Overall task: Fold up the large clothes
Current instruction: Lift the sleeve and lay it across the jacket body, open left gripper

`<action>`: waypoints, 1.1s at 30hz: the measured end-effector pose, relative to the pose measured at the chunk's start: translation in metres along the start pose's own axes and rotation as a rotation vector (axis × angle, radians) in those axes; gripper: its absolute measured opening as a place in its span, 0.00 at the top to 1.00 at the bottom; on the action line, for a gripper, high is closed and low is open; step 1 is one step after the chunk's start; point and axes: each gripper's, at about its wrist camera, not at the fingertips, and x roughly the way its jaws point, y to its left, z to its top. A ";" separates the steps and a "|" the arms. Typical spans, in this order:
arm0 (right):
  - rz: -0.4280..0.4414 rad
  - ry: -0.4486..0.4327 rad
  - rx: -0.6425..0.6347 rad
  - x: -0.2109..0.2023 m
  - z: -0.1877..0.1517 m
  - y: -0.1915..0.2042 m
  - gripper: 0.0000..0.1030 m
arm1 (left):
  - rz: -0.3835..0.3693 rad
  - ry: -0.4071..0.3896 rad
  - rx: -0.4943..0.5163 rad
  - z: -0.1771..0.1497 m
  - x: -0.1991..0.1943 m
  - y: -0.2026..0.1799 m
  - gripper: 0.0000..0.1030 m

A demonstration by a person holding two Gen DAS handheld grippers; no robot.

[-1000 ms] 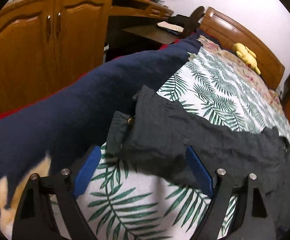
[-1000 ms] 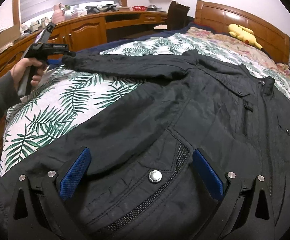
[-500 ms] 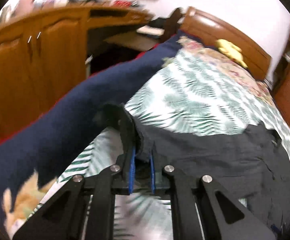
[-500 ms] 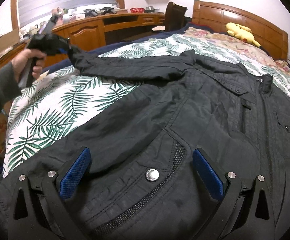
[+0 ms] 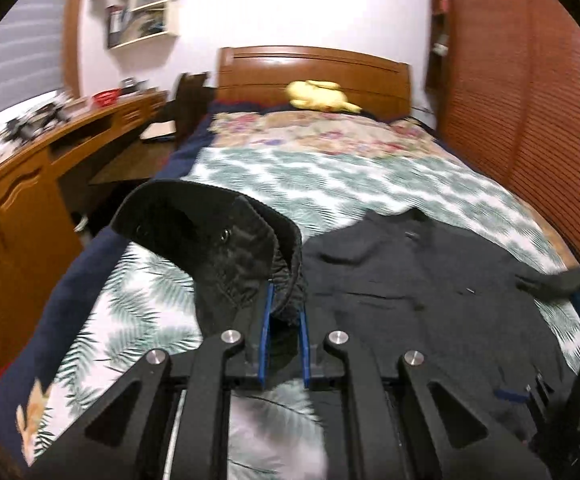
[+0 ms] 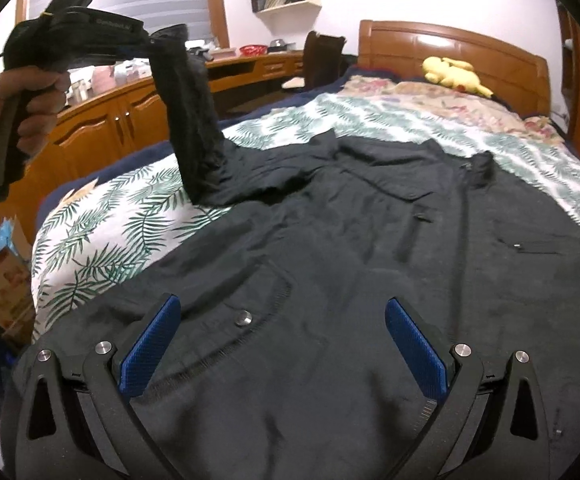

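Note:
A large black jacket (image 6: 370, 240) lies spread face up on the bed, also seen in the left wrist view (image 5: 430, 288). My left gripper (image 5: 283, 304) is shut on the cuff of the jacket's sleeve (image 5: 225, 244) and holds it lifted above the bed. In the right wrist view the left gripper (image 6: 89, 36) is high at the upper left with the sleeve (image 6: 193, 120) hanging down from it. My right gripper (image 6: 281, 336) is open and empty, low over the jacket's hem near a snap button (image 6: 244, 317).
The bed has a palm-leaf cover (image 6: 101, 232) and a wooden headboard (image 6: 450, 48) with a yellow plush toy (image 6: 454, 70). A wooden desk and cabinets (image 6: 129, 120) run along the left. A cardboard box (image 6: 1, 280) stands at the bed's left corner.
My left gripper closed on the sleeve cuff, then raised it high off the bed and swung toward the jacket body. The right gripper stayed open over the hem.

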 end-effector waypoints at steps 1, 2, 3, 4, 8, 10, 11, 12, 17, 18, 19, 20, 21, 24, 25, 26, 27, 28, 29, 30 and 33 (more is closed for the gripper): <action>-0.009 -0.006 -0.001 -0.005 -0.002 -0.003 0.00 | -0.015 0.004 0.016 -0.001 -0.002 -0.013 0.92; -0.020 -0.010 0.000 -0.011 -0.004 -0.007 0.00 | -0.026 0.008 0.027 -0.003 -0.003 -0.021 0.92; -0.029 -0.014 0.003 -0.015 -0.005 -0.012 0.00 | -0.038 0.013 0.042 -0.005 -0.006 -0.034 0.92; -0.034 -0.017 0.009 -0.019 -0.006 -0.016 0.00 | -0.049 0.020 0.055 -0.008 -0.007 -0.044 0.92; -0.057 -0.037 0.044 -0.037 -0.008 -0.038 0.00 | -0.083 0.041 0.097 -0.019 -0.011 -0.078 0.92; -0.060 -0.047 0.065 -0.044 -0.007 -0.046 0.00 | -0.096 0.051 0.112 -0.027 -0.014 -0.092 0.92; -0.051 -0.053 0.078 -0.048 -0.006 -0.051 0.00 | -0.104 0.058 0.115 -0.033 -0.017 -0.096 0.92; -0.046 -0.058 0.086 -0.051 -0.006 -0.054 0.00 | -0.102 0.062 0.117 -0.036 -0.017 -0.101 0.92; -0.059 -0.071 0.090 -0.055 0.001 -0.058 0.00 | -0.087 0.069 0.131 -0.057 -0.029 -0.108 0.90; -0.058 -0.071 0.094 -0.054 0.002 -0.058 0.00 | -0.088 0.065 0.130 -0.062 -0.032 -0.106 0.89; -0.056 -0.070 0.099 -0.052 0.004 -0.058 0.00 | -0.088 0.060 0.131 -0.067 -0.036 -0.106 0.87; -0.053 -0.069 0.106 -0.051 0.007 -0.058 0.00 | -0.087 0.054 0.133 -0.071 -0.040 -0.103 0.86; -0.050 -0.069 0.111 -0.049 0.009 -0.058 0.00 | -0.085 0.047 0.136 -0.076 -0.046 -0.100 0.83; -0.042 -0.066 0.112 -0.043 0.015 -0.054 0.00 | -0.076 0.032 0.136 -0.088 -0.058 -0.091 0.77; -0.040 -0.063 0.109 -0.040 0.016 -0.052 0.00 | -0.074 0.029 0.133 -0.092 -0.062 -0.087 0.74; -0.037 -0.055 0.104 -0.035 0.017 -0.049 0.00 | -0.070 0.027 0.127 -0.097 -0.065 -0.082 0.73; -0.037 -0.048 0.101 -0.031 0.017 -0.047 0.00 | -0.067 0.025 0.120 -0.100 -0.068 -0.077 0.71; -0.035 -0.040 0.097 -0.026 0.017 -0.045 0.00 | -0.070 0.025 0.113 -0.104 -0.070 -0.072 0.69; -0.032 -0.028 0.091 -0.020 0.016 -0.040 0.00 | -0.074 0.027 0.103 -0.109 -0.072 -0.066 0.68; -0.030 -0.018 0.087 -0.014 0.016 -0.037 0.00 | -0.072 0.030 0.092 -0.115 -0.074 -0.059 0.66; -0.017 0.016 0.062 0.005 0.014 -0.029 0.00 | -0.041 0.031 0.082 -0.130 -0.080 -0.043 0.62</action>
